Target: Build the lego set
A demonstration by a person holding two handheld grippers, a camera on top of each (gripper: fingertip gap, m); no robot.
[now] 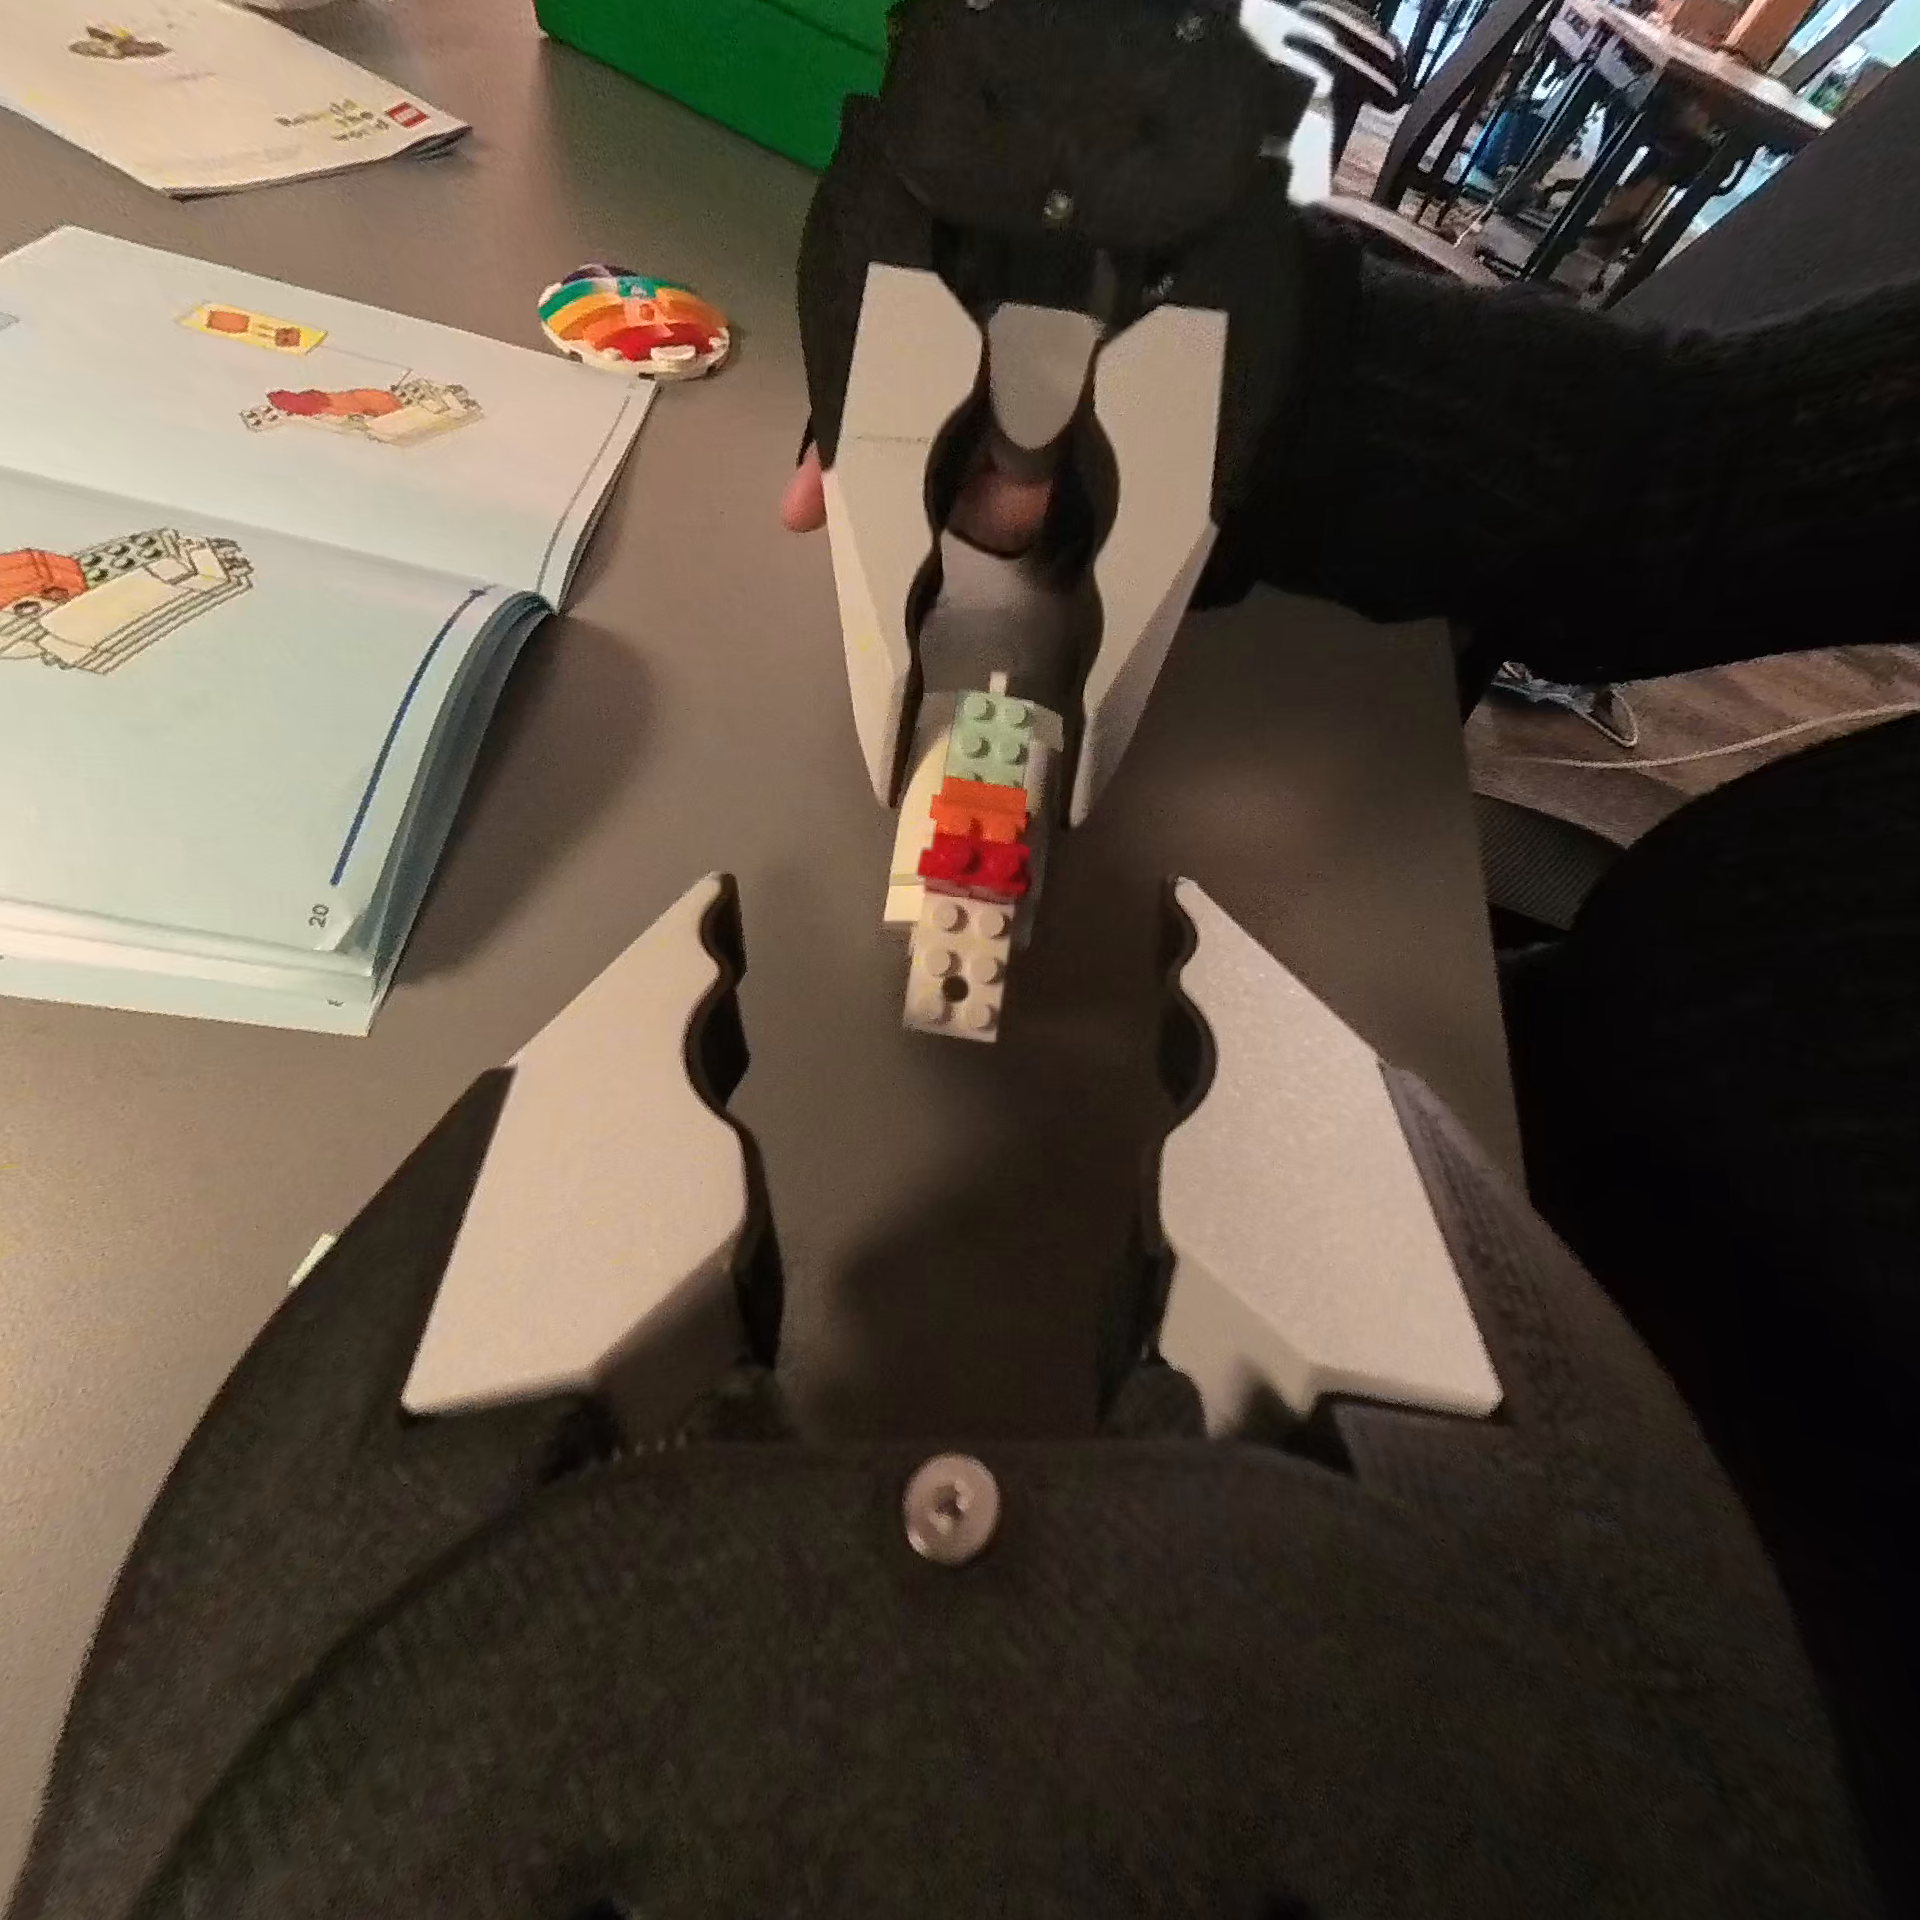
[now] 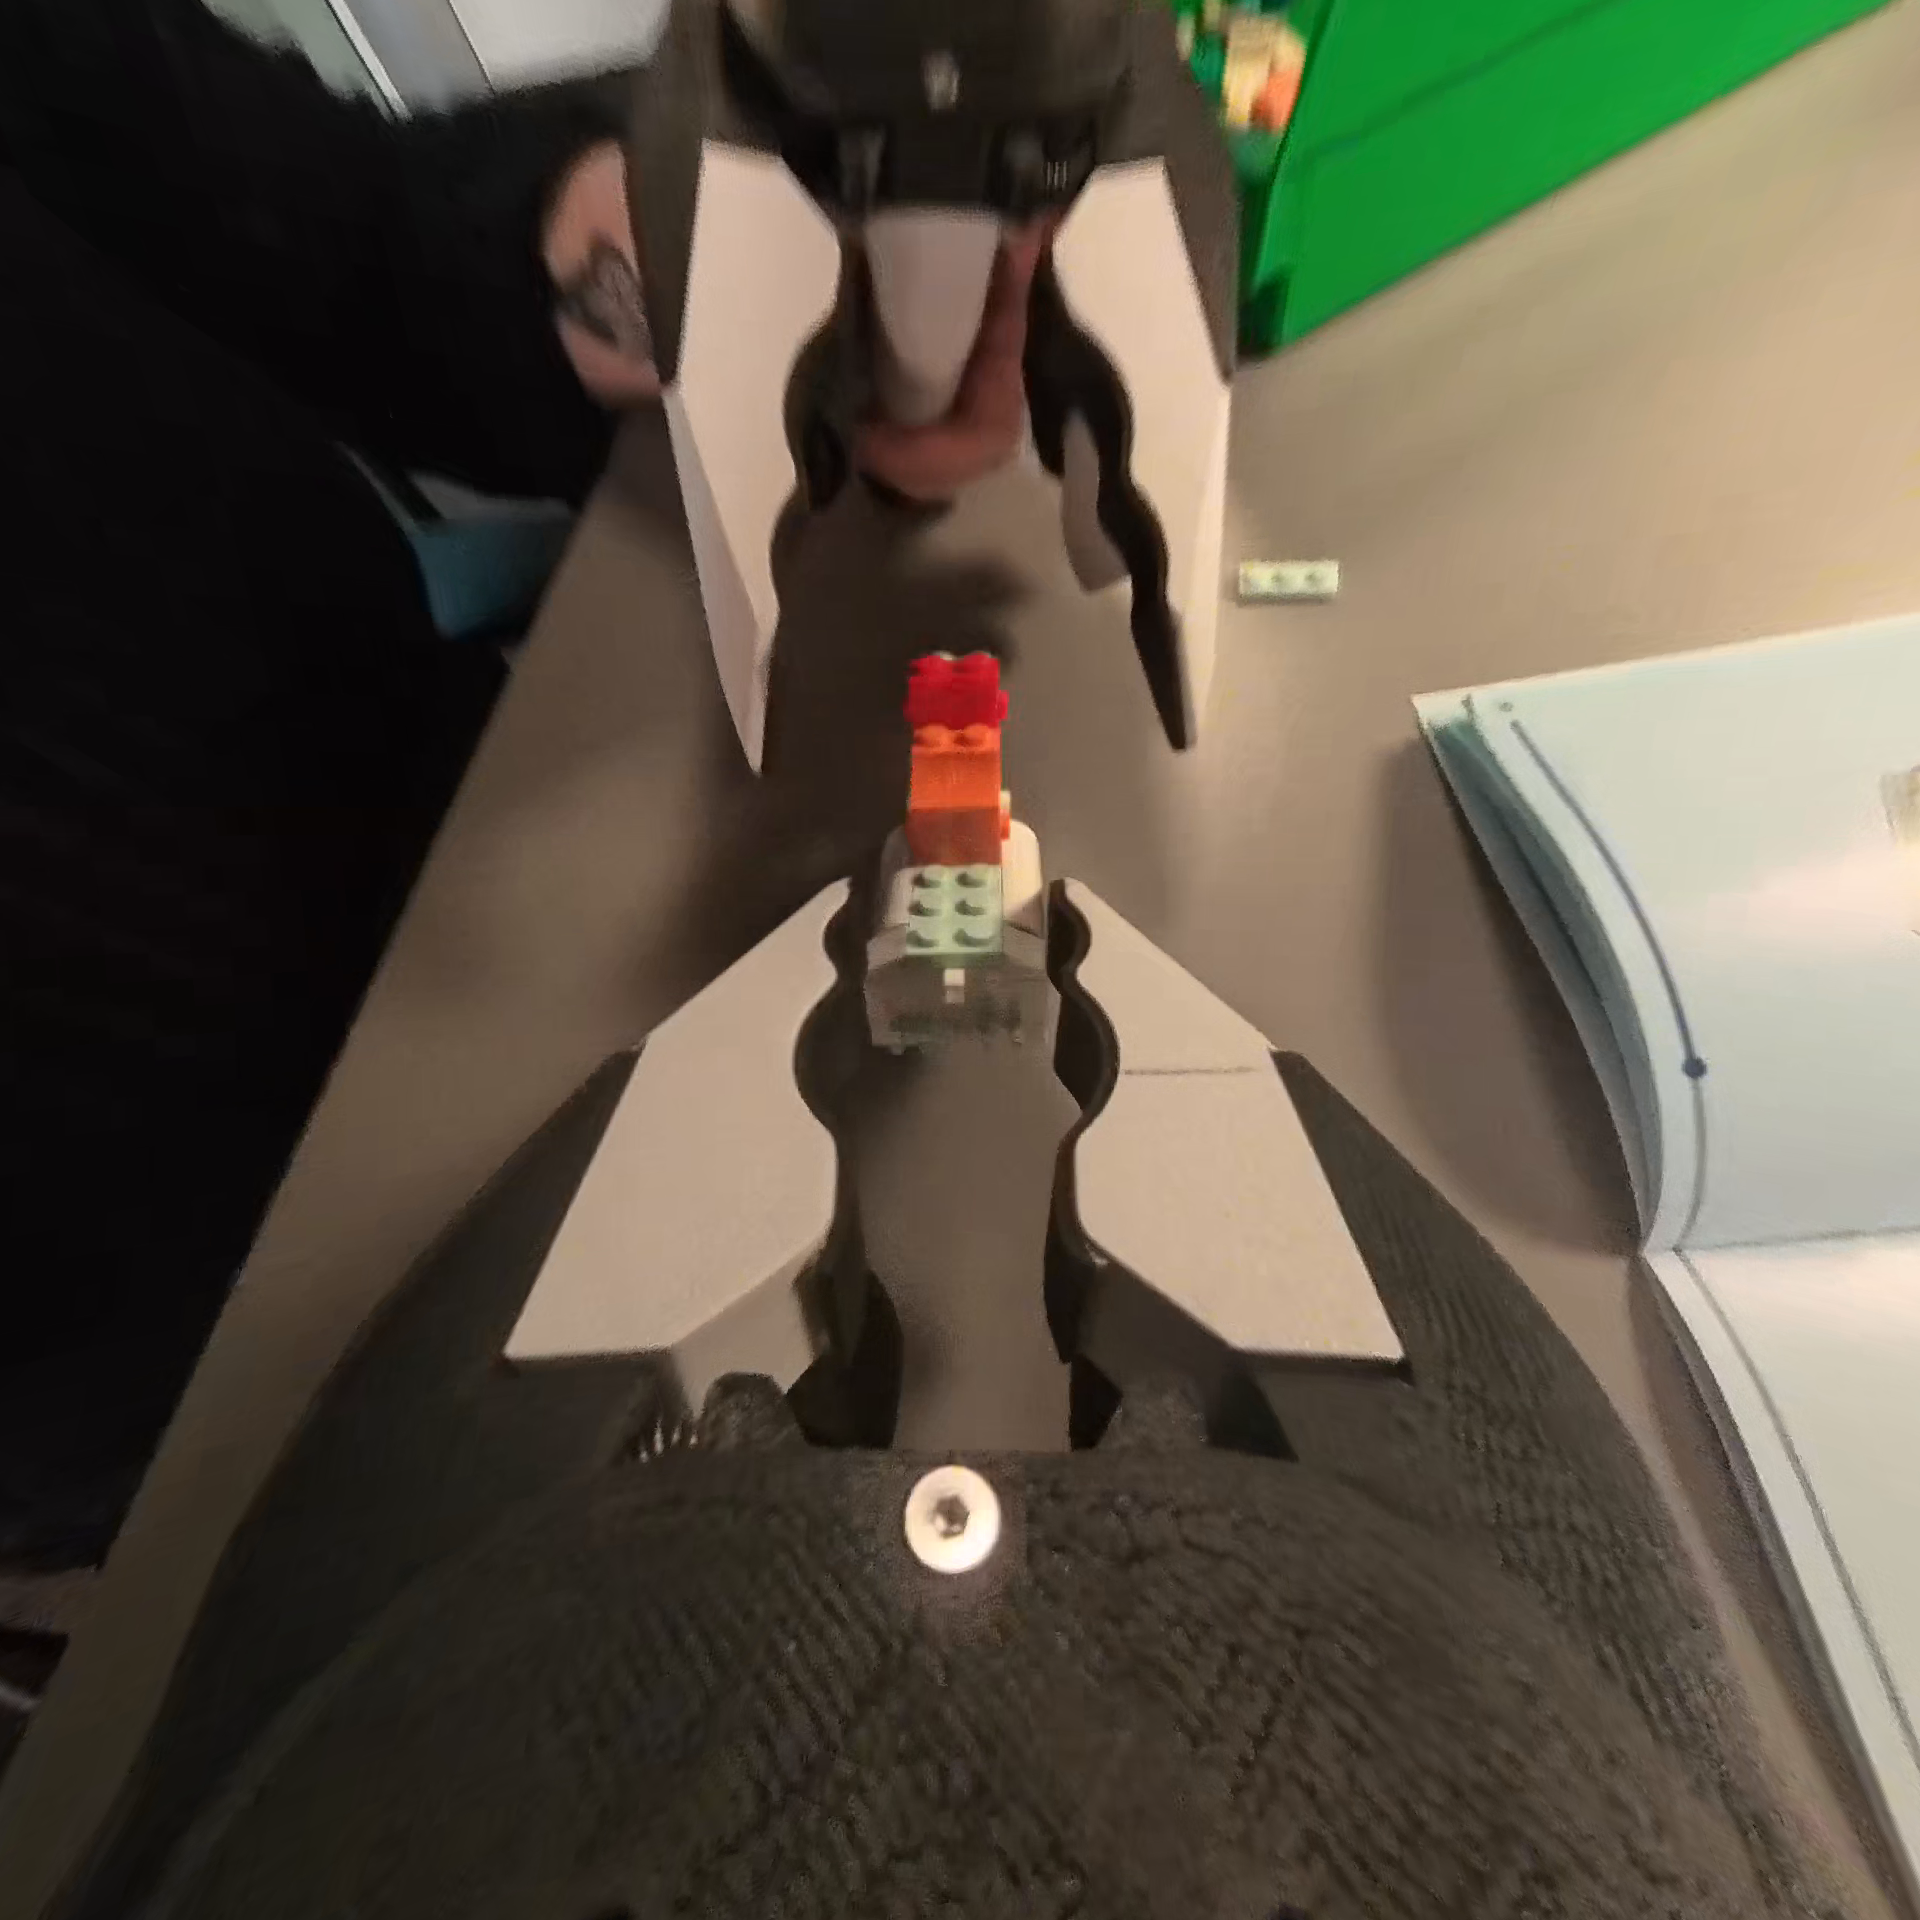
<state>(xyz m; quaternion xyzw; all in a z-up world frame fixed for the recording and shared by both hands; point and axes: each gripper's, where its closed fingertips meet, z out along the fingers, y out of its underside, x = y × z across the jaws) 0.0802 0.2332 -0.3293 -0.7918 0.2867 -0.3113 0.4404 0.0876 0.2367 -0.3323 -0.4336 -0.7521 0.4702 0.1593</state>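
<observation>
A small lego assembly point(image 1: 971, 862) of white, mint green, orange and red bricks is held at its mint green end by my right gripper point(image 2: 951, 914), which is shut on it. In the left wrist view the right gripper point(image 1: 982, 795) comes in from the far side, held by a black-sleeved hand. My left gripper point(image 1: 951, 894) is open and faces it. The assembly's white end lies between the left fingers without touching them. In the right wrist view the assembly point(image 2: 951, 790) points at the open left gripper point(image 2: 966, 753).
An open instruction booklet point(image 1: 260, 623) lies on the left of the grey table point(image 1: 623, 1091), also in the right wrist view point(image 2: 1766, 935). A second booklet point(image 1: 208, 94), a round rainbow lego disc point(image 1: 634, 327), a green box point(image 1: 717, 62) and a small mint plate point(image 2: 1288, 580) lie nearby. Both grippers' tips are close together, under 4 cm apart.
</observation>
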